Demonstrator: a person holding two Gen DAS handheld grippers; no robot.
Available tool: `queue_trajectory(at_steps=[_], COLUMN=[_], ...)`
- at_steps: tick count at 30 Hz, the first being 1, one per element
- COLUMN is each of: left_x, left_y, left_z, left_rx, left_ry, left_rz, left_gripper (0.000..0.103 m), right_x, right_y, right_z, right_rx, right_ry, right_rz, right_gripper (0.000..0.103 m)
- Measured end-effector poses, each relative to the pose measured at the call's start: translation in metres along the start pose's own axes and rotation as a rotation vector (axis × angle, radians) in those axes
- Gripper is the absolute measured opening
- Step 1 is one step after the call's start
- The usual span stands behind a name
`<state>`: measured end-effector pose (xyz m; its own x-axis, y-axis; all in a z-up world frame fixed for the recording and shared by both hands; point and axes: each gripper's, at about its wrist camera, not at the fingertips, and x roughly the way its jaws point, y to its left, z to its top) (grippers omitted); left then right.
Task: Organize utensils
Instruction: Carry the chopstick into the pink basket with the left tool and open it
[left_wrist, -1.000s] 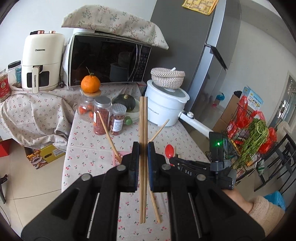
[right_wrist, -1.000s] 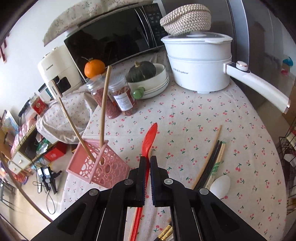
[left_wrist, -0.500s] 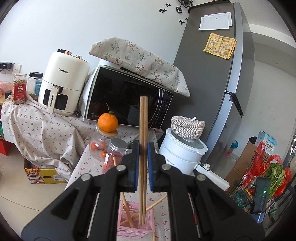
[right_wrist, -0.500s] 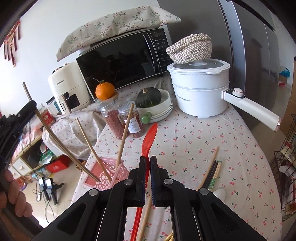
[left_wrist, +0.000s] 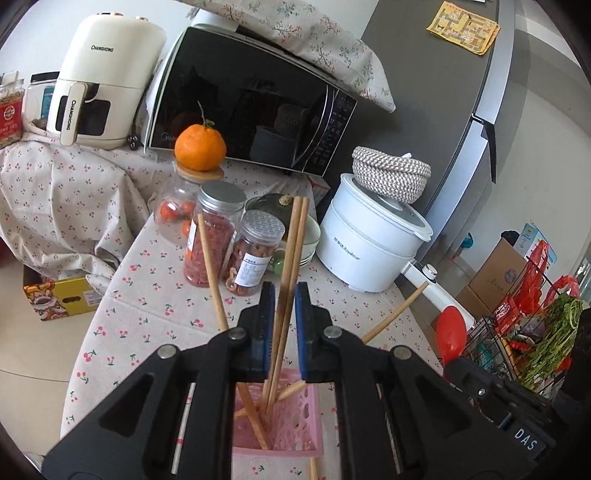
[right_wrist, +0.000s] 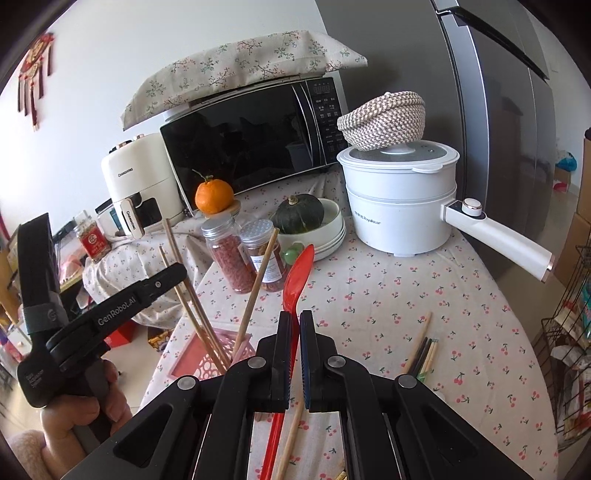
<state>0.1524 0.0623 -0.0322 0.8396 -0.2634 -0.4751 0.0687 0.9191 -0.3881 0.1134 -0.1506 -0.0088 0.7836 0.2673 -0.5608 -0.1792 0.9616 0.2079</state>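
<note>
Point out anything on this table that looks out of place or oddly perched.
An orange is balanced on the wooden lid of a glass jar, and a woven basket sits upside down on the white pot lid. Several chopsticks lie loose on the tablecloth, outside the pink basket.

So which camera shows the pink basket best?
The left wrist view. It looks down into the pink basket between the open left gripper, with chopstick ends inside. In the right wrist view, only part of the basket shows; the right gripper hides the rest.
</note>
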Motion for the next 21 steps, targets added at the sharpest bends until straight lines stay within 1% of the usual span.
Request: queue_trajectory(at_steps=[1,2,3,4,5,6,7,9,13,16,18,21], left_x=[-0.001,-0.002,-0.007,-0.011,-0.017,-0.023,-0.026,-0.036,-0.048,-0.054,-0.057,-0.063], left_y=[0.0,0.001,0.001,0.002,0.003,0.005,0.007,0.013,0.032,0.047,0.057,0.069], left_z=[0.001,0.002,0.004,0.005,0.007,0.009,0.011,0.013,0.012,0.008,0.005,0.006], left_rx=[-0.002,-0.004,-0.008,-0.011,-0.013,-0.013,-0.015,-0.016,-0.001,0.006,-0.006,-0.038], left_ry=[0.01,0.022,0.024,0.022,0.023,0.031,0.043,0.069,0.123,0.168,0.198,0.22], left_rz=[0.005,0.012,0.018,0.023,0.027,0.034,0.049,0.091,0.168,0.215,0.225,0.207], left_gripper=[0.022,0.027,0.035,0.04,0.041,0.046,0.053,0.062,0.07,0.072,0.072,0.072], right_x=[-0.002,-0.005,-0.008,-0.01,-0.013,-0.016,-0.018,-0.02,-0.011,0.004,0.015,0.03], right_y=[0.002,0.004,0.005,0.007,0.01,0.013,0.016,0.025,0.045,0.06,0.068,0.08], right_z=[0.001,0.002,0.004,0.006,0.007,0.009,0.011,0.016,0.024,0.025,0.025,0.026], right_rx=[-0.003,-0.004,-0.002,0.002,0.006,0.01,0.015,0.026,0.061,0.097,0.107,0.092], right_ry=[-0.013,-0.026,-0.04,-0.055,-0.071,-0.09,-0.11,-0.149,-0.204,-0.253,-0.286,-0.347], right_rz=[-0.002,-0.002,-0.001,-0.001,0.0,-0.002,-0.005,-0.013,-0.032,-0.068,-0.108,-0.191], right_gripper=[0.004,0.004,0.004,0.004,0.004,0.004,0.004,0.004,0.004,0.004,0.004,0.004])
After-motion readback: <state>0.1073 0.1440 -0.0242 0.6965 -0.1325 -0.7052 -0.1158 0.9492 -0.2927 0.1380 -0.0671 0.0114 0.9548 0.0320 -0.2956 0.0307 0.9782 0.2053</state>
